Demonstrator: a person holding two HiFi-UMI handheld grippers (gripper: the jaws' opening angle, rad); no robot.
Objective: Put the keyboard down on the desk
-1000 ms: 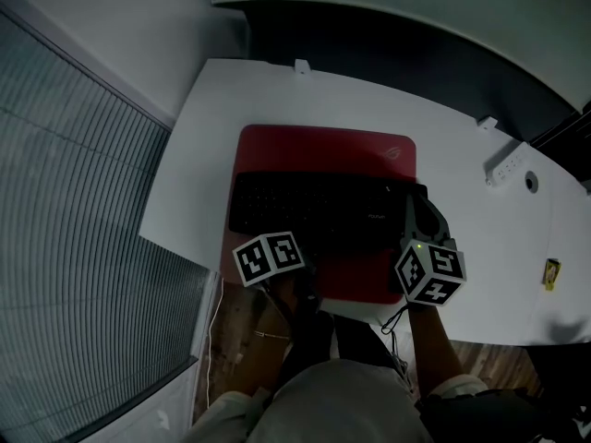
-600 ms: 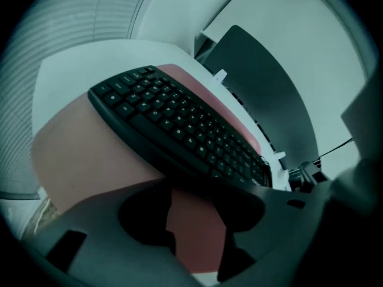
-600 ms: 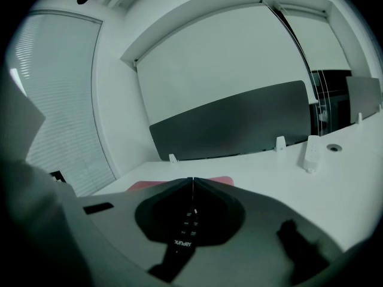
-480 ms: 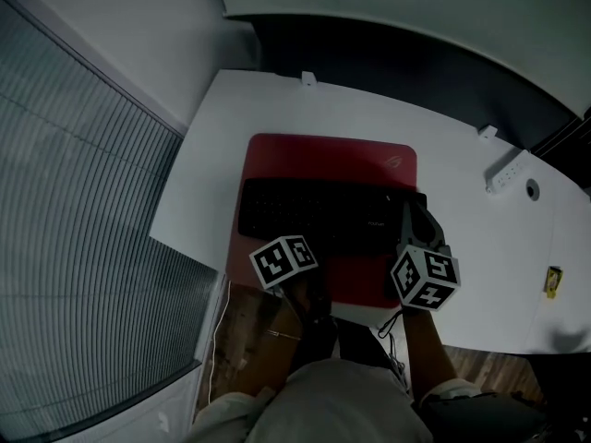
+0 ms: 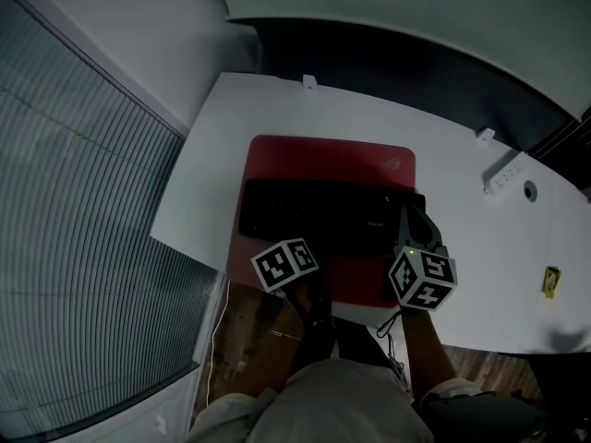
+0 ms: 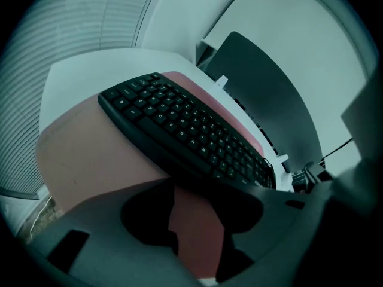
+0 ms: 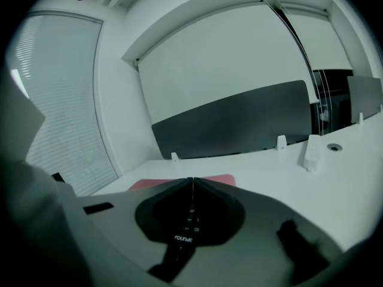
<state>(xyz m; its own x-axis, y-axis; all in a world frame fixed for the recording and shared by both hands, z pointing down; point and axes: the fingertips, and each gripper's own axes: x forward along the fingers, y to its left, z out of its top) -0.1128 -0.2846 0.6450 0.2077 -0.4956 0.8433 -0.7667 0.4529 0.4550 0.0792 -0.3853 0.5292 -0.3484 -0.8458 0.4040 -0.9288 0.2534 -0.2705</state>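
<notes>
A black keyboard [image 5: 323, 212] lies across a red mat [image 5: 323, 160] on the white desk [image 5: 231, 137]. My right gripper [image 5: 411, 218] is shut on the keyboard's right end. In the right gripper view the keyboard [image 7: 182, 235] shows edge-on between the closed jaws [image 7: 192, 181]. My left gripper [image 6: 200, 190] hovers at the keyboard's [image 6: 185, 130] near edge, left of centre. Its jaws have just been closing and still stand apart. Only the mat [image 6: 197, 232] shows between them. In the head view its marker cube [image 5: 286, 264] hides its fingertips.
A white power strip [image 5: 503, 172] and a round cable grommet [image 5: 529, 190] sit at the desk's right. A small yellow item [image 5: 551, 280] lies further right. A dark partition panel [image 5: 397, 63] runs behind the desk, and window blinds [image 5: 83, 247] line the left. The desk's front edge is just below the mat.
The left gripper's cube has tipped and shifted slightly to the right along the keyboard's near edge. The keyboard and the right gripper keep their places on the mat.
</notes>
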